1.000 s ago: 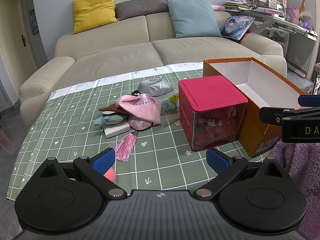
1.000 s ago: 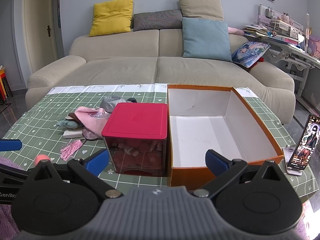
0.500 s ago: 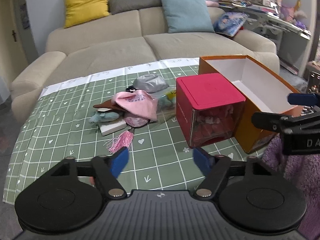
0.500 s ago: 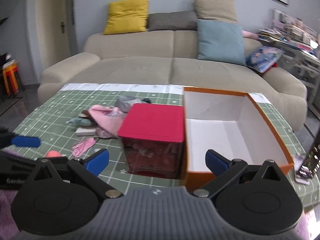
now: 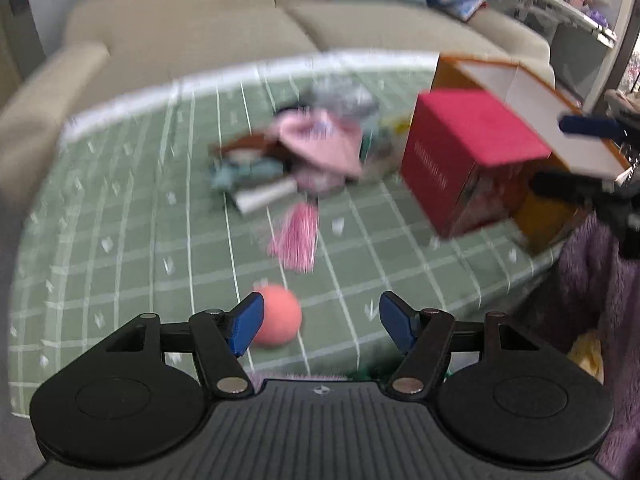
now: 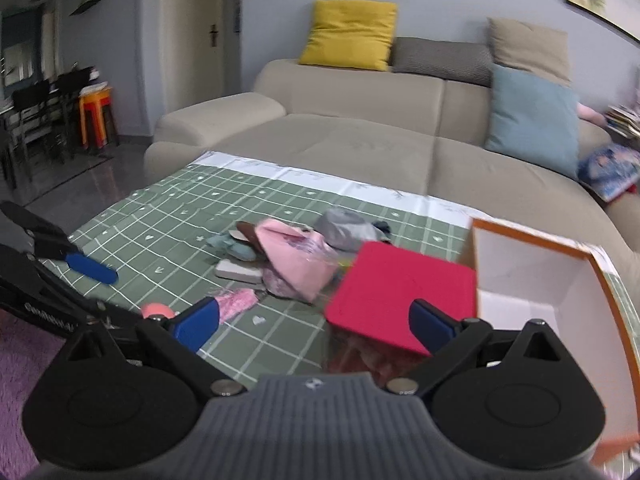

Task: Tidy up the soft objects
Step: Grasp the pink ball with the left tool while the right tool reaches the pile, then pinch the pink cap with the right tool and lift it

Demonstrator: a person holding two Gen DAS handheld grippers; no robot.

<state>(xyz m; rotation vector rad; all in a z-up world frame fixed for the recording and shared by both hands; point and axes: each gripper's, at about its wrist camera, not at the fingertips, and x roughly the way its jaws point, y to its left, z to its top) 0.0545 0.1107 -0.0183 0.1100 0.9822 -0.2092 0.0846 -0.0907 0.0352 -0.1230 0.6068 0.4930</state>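
While it tilts steeply toward the desk (image 5: 120,248), the left gripper (image 5: 321,322) is closing, empty, a coral ball (image 5: 278,320) at its 9 o'clock finger. Angled less steeply, the right gripper (image 6: 314,322) is closing on nothing, wide above the red box (image 6: 400,292).

The left black two-finger gripper with blue pads (image 5: 321,322) tilts steeply downward, its fingers (image 5: 245,322) apart and closing, with nothing pressed between the pads. The right black two-finger gripper with blue pads (image 6: 315,323) points forward at a shallower downward angle, rolled slightly, its fingers (image 6: 434,325) spread wide and closing, gripping nothing. Each shows at the edge of the other's view.
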